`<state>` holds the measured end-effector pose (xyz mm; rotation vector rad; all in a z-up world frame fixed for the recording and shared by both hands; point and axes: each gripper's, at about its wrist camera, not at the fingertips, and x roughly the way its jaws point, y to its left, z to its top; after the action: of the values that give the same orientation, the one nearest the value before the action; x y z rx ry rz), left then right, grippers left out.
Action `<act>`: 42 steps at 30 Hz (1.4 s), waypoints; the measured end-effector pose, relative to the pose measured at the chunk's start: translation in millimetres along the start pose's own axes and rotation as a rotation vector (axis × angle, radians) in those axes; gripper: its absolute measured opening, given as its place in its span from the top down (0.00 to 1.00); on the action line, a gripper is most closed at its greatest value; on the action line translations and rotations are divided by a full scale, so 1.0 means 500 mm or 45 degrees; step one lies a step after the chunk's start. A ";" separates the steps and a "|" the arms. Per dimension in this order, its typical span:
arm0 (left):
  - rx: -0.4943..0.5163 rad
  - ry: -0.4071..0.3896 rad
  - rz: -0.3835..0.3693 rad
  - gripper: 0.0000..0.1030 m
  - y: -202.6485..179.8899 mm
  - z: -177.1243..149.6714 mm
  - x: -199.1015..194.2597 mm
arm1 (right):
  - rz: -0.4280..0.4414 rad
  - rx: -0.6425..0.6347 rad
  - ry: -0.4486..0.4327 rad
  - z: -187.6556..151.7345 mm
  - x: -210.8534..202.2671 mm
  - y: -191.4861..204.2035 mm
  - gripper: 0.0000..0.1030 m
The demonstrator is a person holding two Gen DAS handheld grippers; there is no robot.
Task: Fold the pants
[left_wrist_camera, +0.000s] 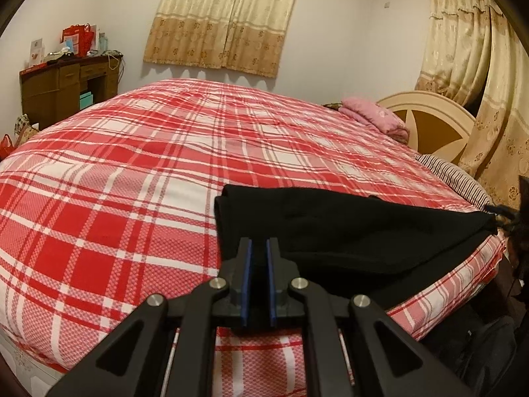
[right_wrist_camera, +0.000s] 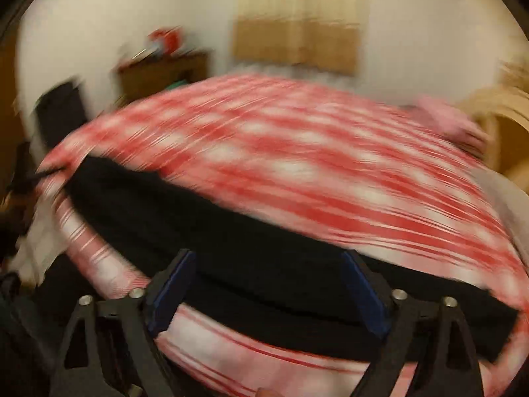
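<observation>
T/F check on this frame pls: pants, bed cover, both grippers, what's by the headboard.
1. The black pants lie on a red plaid bedspread. True.
2. The left gripper stands wide open. False: its blue pads are nearly together, black fabric between them.
3. The right gripper is open. True.
4. A pink folded blanket sits near the headboard. True.
5. The pants lie at the middle of the bed. False: they lie along the near edge.
</observation>
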<state>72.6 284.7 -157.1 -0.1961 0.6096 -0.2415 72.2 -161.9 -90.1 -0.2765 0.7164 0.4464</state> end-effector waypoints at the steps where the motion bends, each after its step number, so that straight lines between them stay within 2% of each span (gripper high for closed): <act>1: -0.006 -0.004 -0.005 0.91 0.001 0.000 -0.001 | 0.040 -0.062 0.023 0.003 0.027 0.040 0.37; 5: -0.035 -0.012 -0.029 0.91 0.003 0.002 -0.005 | 0.077 -0.325 0.098 0.001 0.134 0.179 0.39; 9: -0.047 -0.020 -0.045 0.91 0.002 0.006 -0.006 | -0.004 -0.461 0.101 -0.002 0.195 0.232 0.39; 10: -0.050 -0.019 -0.049 0.91 0.002 0.006 -0.005 | -0.022 -0.478 0.102 -0.003 0.208 0.236 0.42; 11: -0.053 -0.015 -0.053 0.91 0.002 0.006 -0.002 | -0.047 -0.496 0.105 -0.004 0.221 0.238 0.47; 13: -0.056 0.001 -0.050 0.91 0.001 0.004 0.008 | -0.057 -0.509 0.126 -0.007 0.236 0.235 0.73; 16: -0.060 0.006 -0.057 0.91 -0.001 0.002 0.013 | 0.012 -0.435 0.137 0.003 0.238 0.213 0.93; 18: -0.067 0.000 -0.070 0.91 0.000 0.003 0.012 | 0.018 -0.419 0.120 0.014 0.225 0.215 0.96; 25: -0.135 -0.065 -0.196 0.92 0.012 0.012 -0.029 | 0.074 -0.429 0.054 0.023 0.131 0.239 0.97; 29: -0.177 -0.071 -0.234 0.92 0.022 0.009 -0.044 | 0.080 -0.422 0.100 -0.001 0.147 0.240 0.97; 34: -0.161 -0.012 -0.204 0.92 0.023 -0.011 -0.028 | 0.116 -0.427 0.198 -0.046 0.201 0.249 0.97; 38: -0.125 0.034 -0.122 0.91 0.033 -0.025 -0.014 | 0.117 -0.443 0.205 -0.053 0.197 0.254 0.96; 41: -0.103 0.068 -0.102 0.84 0.040 -0.039 -0.011 | 0.137 -0.440 0.220 -0.049 0.197 0.248 0.95; 42: -0.088 0.071 -0.094 0.80 0.041 -0.041 -0.015 | 0.141 -0.432 0.231 -0.047 0.196 0.247 0.90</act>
<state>58.1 304.0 -174.8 -0.2794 0.6676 -0.2983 64.4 -34.5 -185.6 -0.6040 0.8348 0.6556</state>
